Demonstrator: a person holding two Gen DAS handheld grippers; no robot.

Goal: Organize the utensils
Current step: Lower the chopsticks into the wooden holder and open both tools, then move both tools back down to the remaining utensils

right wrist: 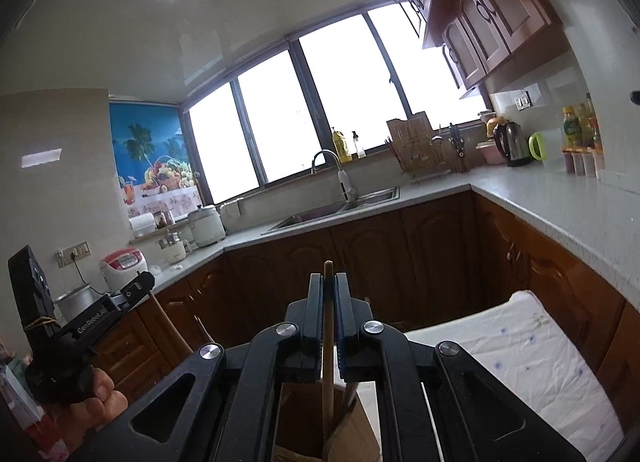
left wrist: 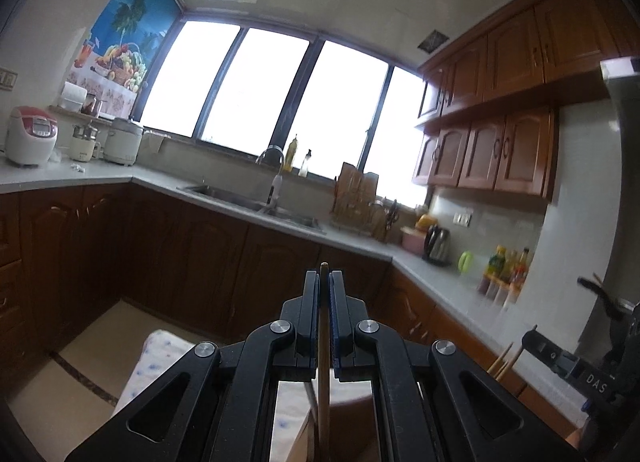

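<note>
Two grippers, left gripper (left wrist: pixel 324 282) and right gripper (right wrist: pixel 329 282), jaws each clamping a chopstick (left wrist: pixel 324 342) between them.

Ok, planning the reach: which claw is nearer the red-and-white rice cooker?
Left. The left claw sits over by the rice cooker; the right claw is farther off, further right.

Quick count: two tongs, left tongs (left wrist: pixel 325 282) and right tongs (right wrist: pixel 329 282), each clamped on one wooden stick (left wrist: pixel 324 362). Past the tongs on the tabletop (left wrist: pixel 100 174): two rice cookers (left wrist: pixel 32 134), one kettle (left wrist: pixel 437 244), one sink (left wrist: pixel 248 202), four window panes (left wrist: pixel 256 90). One white cloth (right wrist: pixel 532 346) right of the right tongs.
</note>
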